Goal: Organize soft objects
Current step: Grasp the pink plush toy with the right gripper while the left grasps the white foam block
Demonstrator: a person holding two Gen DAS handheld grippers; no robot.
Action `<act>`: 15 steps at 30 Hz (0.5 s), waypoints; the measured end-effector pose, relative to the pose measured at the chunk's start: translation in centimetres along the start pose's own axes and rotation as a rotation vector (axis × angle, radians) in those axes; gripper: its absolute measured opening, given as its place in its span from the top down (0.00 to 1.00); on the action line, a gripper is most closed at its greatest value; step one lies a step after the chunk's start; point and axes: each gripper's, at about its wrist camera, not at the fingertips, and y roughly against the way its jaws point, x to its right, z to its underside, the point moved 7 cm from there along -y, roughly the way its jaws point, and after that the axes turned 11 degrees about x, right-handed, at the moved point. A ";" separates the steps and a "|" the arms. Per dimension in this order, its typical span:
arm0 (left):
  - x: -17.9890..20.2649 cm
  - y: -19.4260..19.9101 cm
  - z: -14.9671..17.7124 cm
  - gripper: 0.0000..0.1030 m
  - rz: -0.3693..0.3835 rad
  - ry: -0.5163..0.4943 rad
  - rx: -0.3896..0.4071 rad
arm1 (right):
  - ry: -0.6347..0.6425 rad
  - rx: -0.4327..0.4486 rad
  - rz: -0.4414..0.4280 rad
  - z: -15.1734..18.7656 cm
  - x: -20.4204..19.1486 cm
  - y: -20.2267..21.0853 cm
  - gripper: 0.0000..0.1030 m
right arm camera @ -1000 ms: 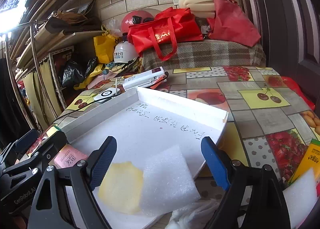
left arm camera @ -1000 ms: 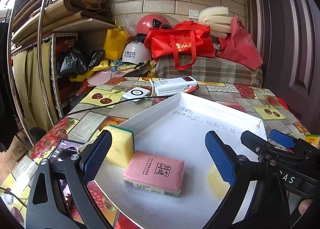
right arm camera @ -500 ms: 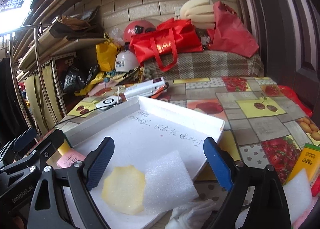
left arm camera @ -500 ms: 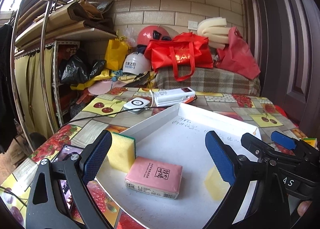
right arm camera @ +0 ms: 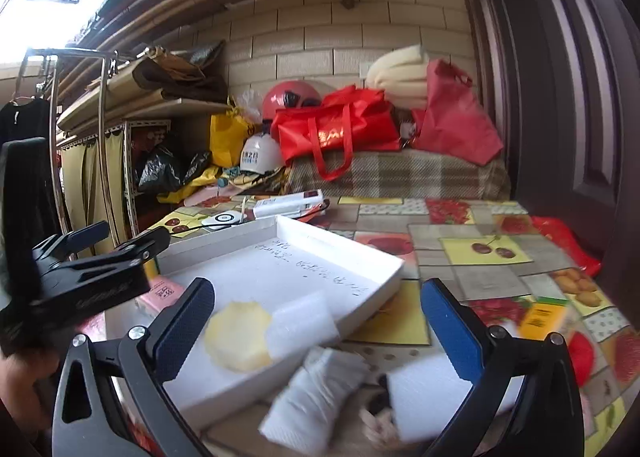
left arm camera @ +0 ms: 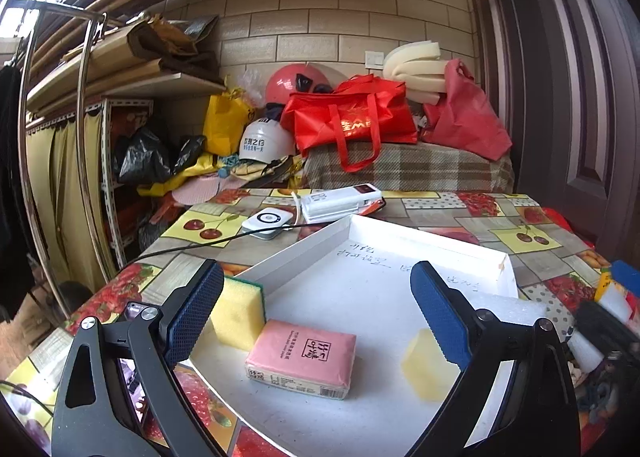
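White folded cloth (right arm camera: 320, 393) blurred below opening right tongs (right arm camera: 316, 321), untouched

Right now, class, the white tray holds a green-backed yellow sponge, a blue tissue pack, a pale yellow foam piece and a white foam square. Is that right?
Not quite: the tissue pack is pink, not blue, as the left wrist view shows. The rest stands: the white tray also holds the green-backed yellow sponge, the pale yellow foam piece and the white foam square.
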 end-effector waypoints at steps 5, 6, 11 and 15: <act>0.1 0.1 0.1 0.07 0.017 0.009 -0.002 | -0.074 0.132 0.024 -1.6 3.7 4.3 0.00; 0.1 0.1 0.1 0.07 0.023 0.012 -0.005 | -0.079 0.171 0.039 -2.0 4.7 5.3 0.00; 1.1 0.6 0.2 0.07 0.068 0.001 -0.010 | -0.118 0.152 0.264 -1.6 12.1 7.3 0.00; 3.8 1.3 0.5 0.07 0.177 -0.022 -0.041 | -0.299 0.064 0.417 0.4 19.0 8.7 0.00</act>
